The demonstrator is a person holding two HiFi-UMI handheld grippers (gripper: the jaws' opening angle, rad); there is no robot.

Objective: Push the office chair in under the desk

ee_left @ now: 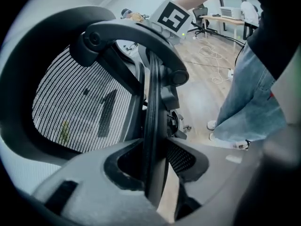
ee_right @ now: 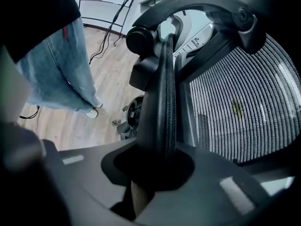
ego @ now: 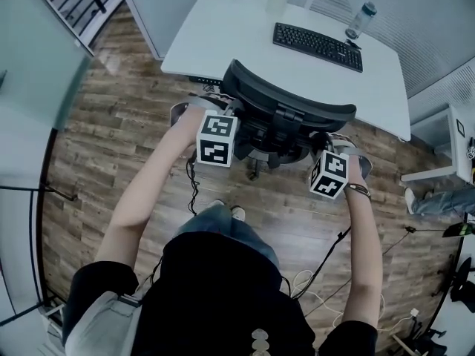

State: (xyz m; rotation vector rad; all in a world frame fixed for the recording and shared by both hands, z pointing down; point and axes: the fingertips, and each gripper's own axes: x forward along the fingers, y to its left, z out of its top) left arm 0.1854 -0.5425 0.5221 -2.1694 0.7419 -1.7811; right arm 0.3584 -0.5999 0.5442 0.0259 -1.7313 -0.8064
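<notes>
**Head view.** The office chair (ego: pixel 286 113) stands on the wooden floor (ego: pixel 111 147) at the near edge of the white worktop (ego: pixel 223 28). From above, the top of its backrest overlaps that edge. I hold the left tongs (ego: pixel 221 124) at the backrest's left end and the right tongs (ego: pixel 328 154) at its right end, each with its marker cube facing up. A keyboard (ego: pixel 318 47) and a bottle (ego: pixel 360 19) sit on the worktop, well apart from the chair.

**Left gripper view.** The left tongs (ee_left: pixel 153 173) are clamped on the dark side rim of the office chair (ee_left: pixel 80 107). The rim runs up from between the jaws, with the mesh back to its left. My jeans (ee_left: pixel 254 93) fill the right side.

**Right gripper view.** The right tongs (ee_right: pixel 157 166) are likewise clamped on the ribbed side rim of the office chair (ee_right: pixel 235 107). Here the mesh lies to the right and my jeans (ee_right: pixel 61 65) to the left.
</notes>
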